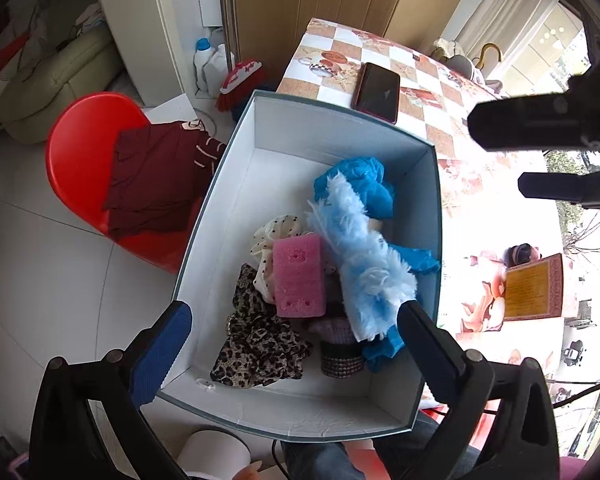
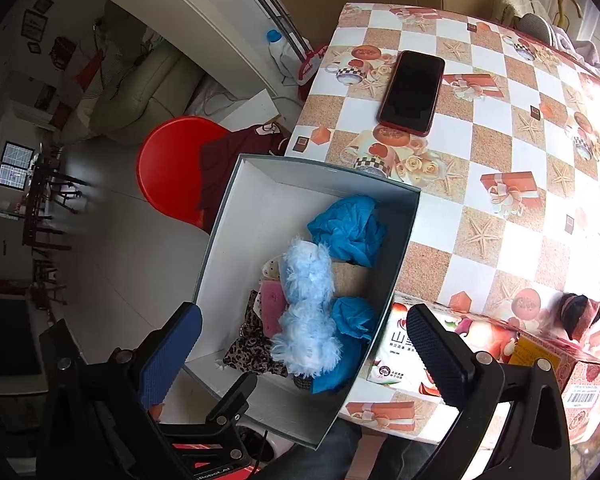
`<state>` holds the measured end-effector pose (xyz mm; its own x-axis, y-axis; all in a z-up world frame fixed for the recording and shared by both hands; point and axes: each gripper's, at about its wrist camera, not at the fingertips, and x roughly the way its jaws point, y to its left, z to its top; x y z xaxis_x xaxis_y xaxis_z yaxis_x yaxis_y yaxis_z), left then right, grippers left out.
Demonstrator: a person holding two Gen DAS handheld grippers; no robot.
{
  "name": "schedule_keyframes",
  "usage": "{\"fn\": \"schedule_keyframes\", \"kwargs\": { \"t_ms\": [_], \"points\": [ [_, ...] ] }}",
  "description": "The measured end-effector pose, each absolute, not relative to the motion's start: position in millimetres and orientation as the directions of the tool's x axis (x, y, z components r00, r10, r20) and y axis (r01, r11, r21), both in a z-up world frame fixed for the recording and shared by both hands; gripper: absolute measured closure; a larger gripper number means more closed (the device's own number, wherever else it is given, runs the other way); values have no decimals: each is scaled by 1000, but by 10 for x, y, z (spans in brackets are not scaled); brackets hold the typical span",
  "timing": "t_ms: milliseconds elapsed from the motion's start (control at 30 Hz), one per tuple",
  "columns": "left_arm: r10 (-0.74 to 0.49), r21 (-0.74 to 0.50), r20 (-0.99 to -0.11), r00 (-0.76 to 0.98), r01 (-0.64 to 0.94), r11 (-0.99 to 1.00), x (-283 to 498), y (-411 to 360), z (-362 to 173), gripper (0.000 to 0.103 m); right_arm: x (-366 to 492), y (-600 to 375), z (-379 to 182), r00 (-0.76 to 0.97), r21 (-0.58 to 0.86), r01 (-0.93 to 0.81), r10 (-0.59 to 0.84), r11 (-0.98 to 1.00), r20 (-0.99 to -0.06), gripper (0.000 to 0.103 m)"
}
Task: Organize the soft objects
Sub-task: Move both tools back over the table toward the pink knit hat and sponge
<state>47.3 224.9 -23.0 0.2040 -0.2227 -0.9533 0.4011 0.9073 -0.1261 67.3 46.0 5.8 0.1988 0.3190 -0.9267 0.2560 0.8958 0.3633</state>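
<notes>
Both grippers, left gripper and right gripper, spread wide, empty, above box. Soft things piled inside toward 5 o'clock corner: fluffy blue duster on top, pink sponge, leopard cloth (likely dropped in for tidying). Box overhangs desk edge.

Blue cloth lies partly under the duster; chair half-covered.

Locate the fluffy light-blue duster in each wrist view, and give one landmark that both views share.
Left wrist: fluffy light-blue duster lies diagonally right of centre, inside the white-lined box, beside the pink sponge.
Right wrist: duster sits at lower centre, in the box.
Shared landmark: black phone on the checked tablecloth.
</notes>
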Motion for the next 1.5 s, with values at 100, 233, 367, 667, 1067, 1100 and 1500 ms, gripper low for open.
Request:
{"fn": "schedule_keyframes", "kwargs": {
  "t_ms": [100,233,367,667,1067,1100,1500],
  "points": [
    [-245,-133,-947,210,438,889,475,2122,-128,0,610,270,90,199,351,289,303,890,-932,0],
    [-265,-139,-942,203,482,865,472,1902,-7,0,451,-168,247,246,358,366,282,859,-927,0],
    [-280,-141,-941,190,531,835,447,1682,88,0,189,-832,496,320,354,464,218,812,-922,0],
    [-246,-102,-958,146,629,770,298,1154,26,0,-953,-2309,73,207,203,805,57,557,-977,0],
    [-165,-36,-979,118,699,715,132,647,-140,0,-1752,-2616,-1480,-148,-1,883,276,470,-950,0],
    [-155,-31,-981,115,699,715,128,624,-159,0,-1753,-2622,-1596,-151,16,887,323,462,-934,0],
    [-97,13,-987,126,670,742,266,200,-206,0,-818,-3275,-1334,204,326,832,299,449,-932,0]
  ]
}}
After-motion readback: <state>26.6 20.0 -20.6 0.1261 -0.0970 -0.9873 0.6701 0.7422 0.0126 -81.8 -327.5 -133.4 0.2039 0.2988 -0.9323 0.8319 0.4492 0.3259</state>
